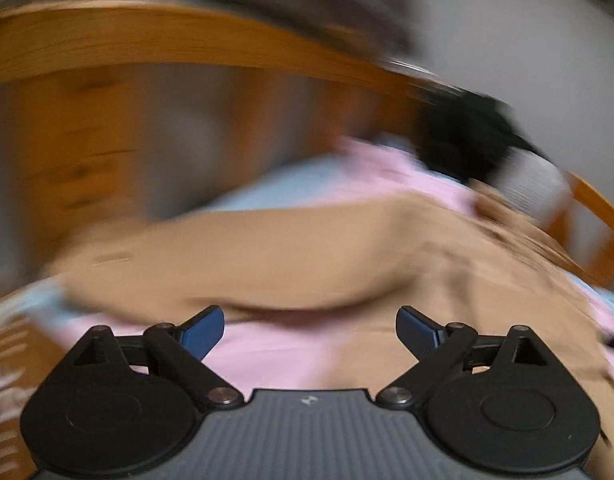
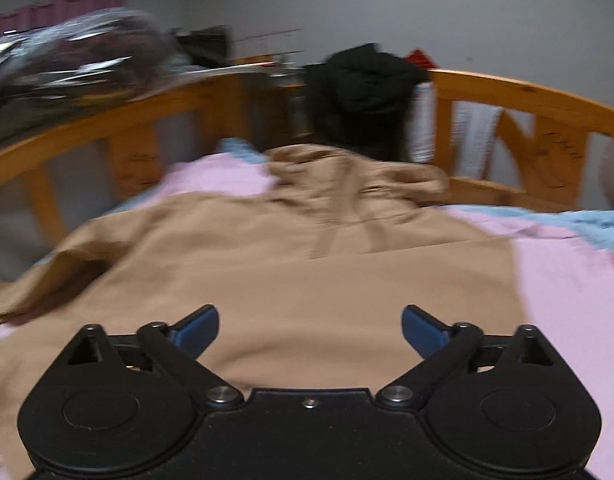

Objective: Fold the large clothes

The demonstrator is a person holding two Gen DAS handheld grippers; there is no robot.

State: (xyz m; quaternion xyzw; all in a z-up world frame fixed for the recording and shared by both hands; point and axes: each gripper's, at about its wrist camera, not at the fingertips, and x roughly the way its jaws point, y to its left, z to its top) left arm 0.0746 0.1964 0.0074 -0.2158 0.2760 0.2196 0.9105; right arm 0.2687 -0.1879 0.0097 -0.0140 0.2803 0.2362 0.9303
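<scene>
Your left claw (image 1: pixel 310 326) & right claw (image 2: pixel 310 326): both wide apart, nothing held. Tan coat (image 2: pixel 291 264) lies spread on pink sheet (image 2: pixel 567 280) on bed. Looks partly folded, one side tucked in. Rest still to fold.

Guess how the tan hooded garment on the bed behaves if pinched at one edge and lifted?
The tan hooded garment would probably go floppy: it lies in soft creases and a bunched hood. It looks thick, so likely heavyish and prone to drag. On the smooth pink sheet it may slide rather than peel.
</scene>
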